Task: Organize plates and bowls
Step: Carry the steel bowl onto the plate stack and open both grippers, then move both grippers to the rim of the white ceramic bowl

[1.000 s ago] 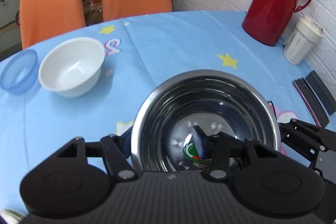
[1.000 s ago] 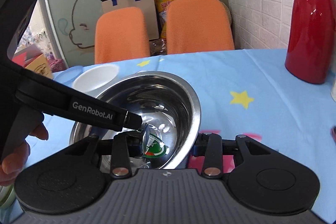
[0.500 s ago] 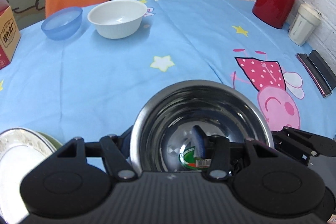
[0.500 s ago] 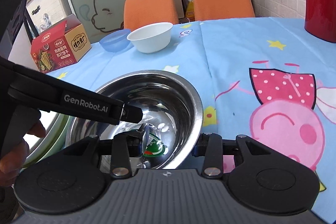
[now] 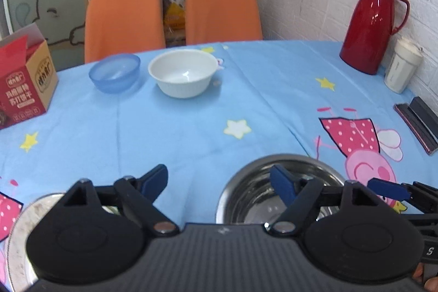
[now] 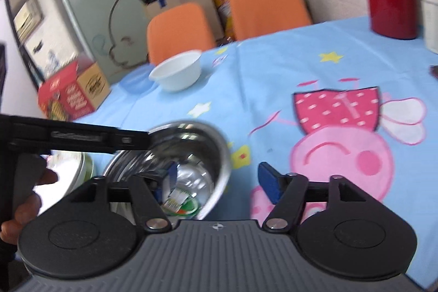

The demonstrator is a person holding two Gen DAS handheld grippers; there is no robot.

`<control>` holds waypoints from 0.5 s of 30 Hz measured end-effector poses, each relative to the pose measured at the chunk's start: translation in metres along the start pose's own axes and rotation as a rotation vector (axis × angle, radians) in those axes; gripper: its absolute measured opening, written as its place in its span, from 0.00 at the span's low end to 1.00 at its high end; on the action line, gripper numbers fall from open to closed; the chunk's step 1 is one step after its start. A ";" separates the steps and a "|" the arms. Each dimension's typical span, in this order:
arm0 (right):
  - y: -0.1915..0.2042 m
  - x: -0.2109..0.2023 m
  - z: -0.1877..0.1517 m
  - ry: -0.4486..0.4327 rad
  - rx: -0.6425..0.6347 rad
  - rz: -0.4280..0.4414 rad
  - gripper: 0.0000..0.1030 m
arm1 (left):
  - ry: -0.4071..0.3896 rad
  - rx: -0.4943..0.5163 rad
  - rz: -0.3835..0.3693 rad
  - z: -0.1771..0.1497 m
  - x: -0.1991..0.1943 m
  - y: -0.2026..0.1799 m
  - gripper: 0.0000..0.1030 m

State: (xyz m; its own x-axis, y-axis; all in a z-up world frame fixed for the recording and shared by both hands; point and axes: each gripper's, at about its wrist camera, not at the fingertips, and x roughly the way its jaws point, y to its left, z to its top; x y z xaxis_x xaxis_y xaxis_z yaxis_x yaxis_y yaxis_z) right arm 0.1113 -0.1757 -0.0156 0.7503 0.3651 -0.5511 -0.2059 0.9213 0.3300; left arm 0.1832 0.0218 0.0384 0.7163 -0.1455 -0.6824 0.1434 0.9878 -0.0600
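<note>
A round table [image 5: 191, 127] covered in a light blue cartoon-print cloth fills both wrist views. A shiny stainless steel mixing bowl [image 5: 254, 190] sits on the table at its near edge, with a green and white sticker showing on its inner bottom. The left hand-held gripper [image 5: 219, 178] is spreading apart; its right blue pad hangs over the steel bowl's rim without pressing it, and its left pad is over bare cloth. The right hand-held gripper [image 6: 216, 179] is also spreading wide; its left pad is inside the bowl and its right pad outside, neither one pinching the wall. Just left of the steel bowl lies a stack of pale plates [image 5: 19, 223] with a green rim. At the far side stand a white ceramic bowl [image 5: 183, 73] and a translucent blue plastic bowl [image 5: 115, 72], side by side. A tall red thermos jug [image 5: 372, 23] stands by the white brick wall.
</note>
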 end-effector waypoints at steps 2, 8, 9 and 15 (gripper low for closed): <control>-0.009 -0.006 0.003 -0.018 0.022 -0.013 1.00 | -0.021 -0.013 0.005 0.005 -0.009 0.007 0.75; -0.025 -0.011 0.010 -0.026 0.044 -0.038 1.00 | -0.023 -0.068 0.021 0.014 -0.017 0.032 0.75; -0.027 -0.011 0.013 -0.027 0.043 -0.039 1.00 | -0.024 -0.073 0.027 0.015 -0.017 0.035 0.75; -0.023 -0.006 0.036 -0.054 -0.012 -0.037 1.00 | -0.018 -0.089 0.052 0.024 -0.012 0.049 0.75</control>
State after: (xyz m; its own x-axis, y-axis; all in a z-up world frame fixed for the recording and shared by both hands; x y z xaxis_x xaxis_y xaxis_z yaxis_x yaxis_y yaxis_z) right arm 0.1338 -0.2037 0.0077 0.7903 0.3233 -0.5205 -0.1848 0.9357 0.3006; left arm 0.1982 0.0710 0.0607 0.7337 -0.0942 -0.6729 0.0452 0.9949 -0.0899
